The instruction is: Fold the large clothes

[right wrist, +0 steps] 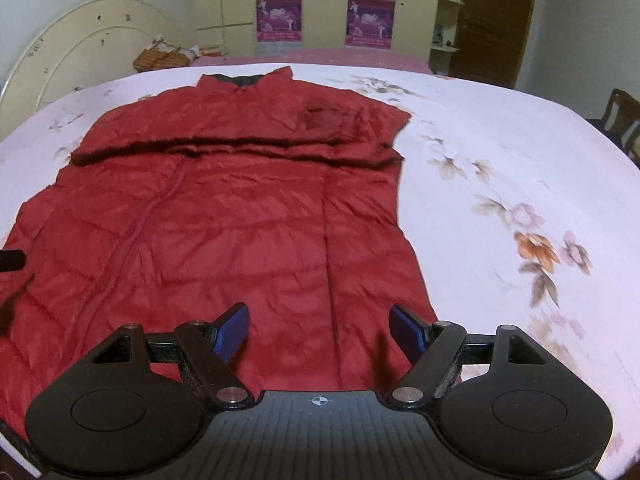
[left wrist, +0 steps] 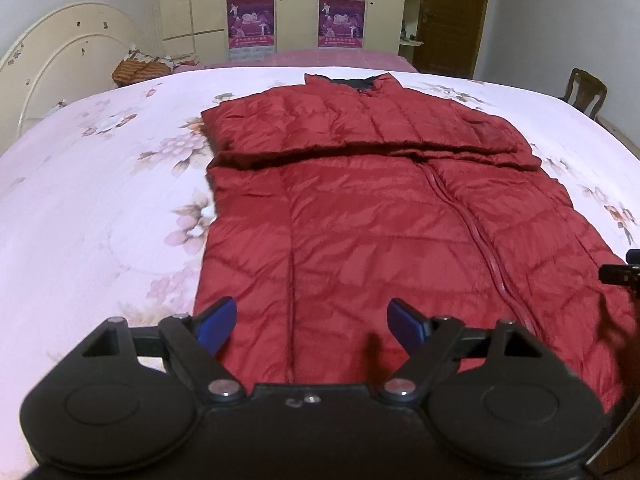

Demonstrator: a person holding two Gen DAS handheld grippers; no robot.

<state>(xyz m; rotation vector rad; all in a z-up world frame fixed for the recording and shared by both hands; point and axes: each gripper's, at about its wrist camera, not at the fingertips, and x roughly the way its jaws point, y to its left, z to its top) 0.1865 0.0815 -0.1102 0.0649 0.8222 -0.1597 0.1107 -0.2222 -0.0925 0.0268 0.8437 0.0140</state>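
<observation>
A red quilted down jacket point(left wrist: 360, 216) lies flat on the bed, collar at the far end, with both sleeves folded across the chest in a band. It fills the left and middle of the right wrist view point(right wrist: 224, 224). My left gripper point(left wrist: 312, 320) is open and empty above the jacket's near left hem. My right gripper point(right wrist: 320, 326) is open and empty above the near right hem. The right gripper's tip shows at the right edge of the left wrist view point(left wrist: 624, 272).
The bed has a pink floral sheet point(left wrist: 100, 200) and a cream headboard point(left wrist: 60, 60) at the left. A bundle of cloth point(left wrist: 140, 66) lies at the far left corner. A wardrobe point(left wrist: 296, 4) with posters stands behind, and a wooden chair point(left wrist: 584, 90) is at the right.
</observation>
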